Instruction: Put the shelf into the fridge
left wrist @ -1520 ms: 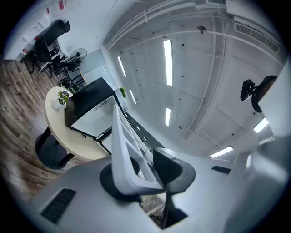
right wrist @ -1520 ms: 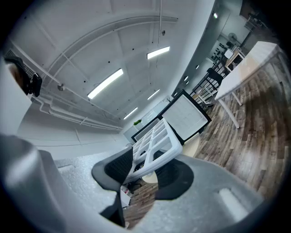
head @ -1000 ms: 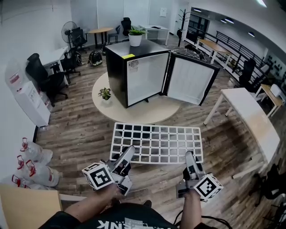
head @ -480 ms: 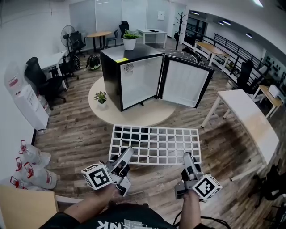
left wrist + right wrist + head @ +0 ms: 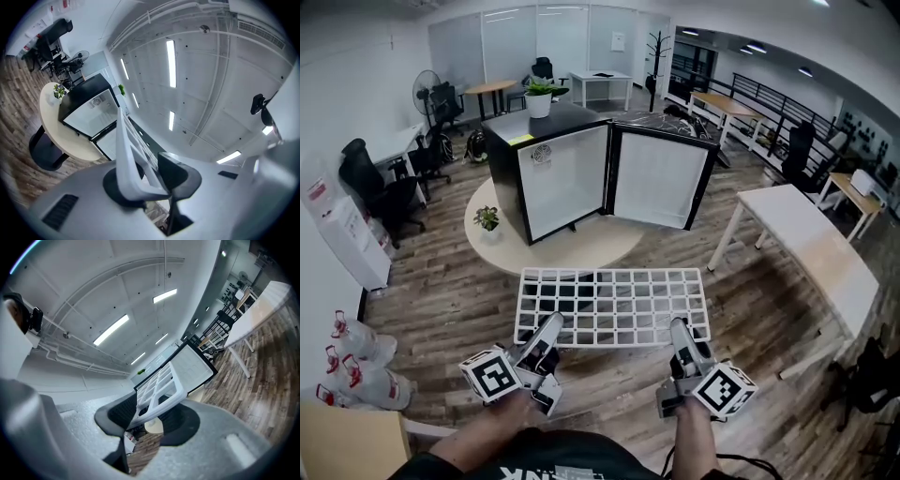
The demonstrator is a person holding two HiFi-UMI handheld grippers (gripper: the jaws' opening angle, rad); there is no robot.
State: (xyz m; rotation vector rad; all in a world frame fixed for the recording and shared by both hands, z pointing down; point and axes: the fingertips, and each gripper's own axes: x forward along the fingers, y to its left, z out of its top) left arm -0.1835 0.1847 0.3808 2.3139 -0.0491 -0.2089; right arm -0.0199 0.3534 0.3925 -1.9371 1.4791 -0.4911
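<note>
**Step in hand:** carry and approach. Insertion has not begun.

**Near field:** The left hand-held gripper at 7 o'clock and the right hand-held gripper at 5 o'clock are each clenched on the near edge of the white grid shelf. The shelf is held roughly level in the air above the wood floor, its far edge toward 12 o'clock.

**Far field:** At about 11 o'clock the black fridge stands on a round pale platform, well apart from the shelf. Its door is swung wide toward 1 o'clock. The white interior appears bare.

**Next move, as judged:** Close the gap, square the shelf to the opening, and enter far edge first while keeping it level. The open door at the right is the likeliest thing to be struck.

**Views compared:** Only the head view shows both grips, the whole shelf and its separation from the fridge. Only the gripper views show the contact itself, with the shelf's rim bar pinched between dark pads on each side. How the shelf's width fits the cavity cannot be told from any view.
</note>
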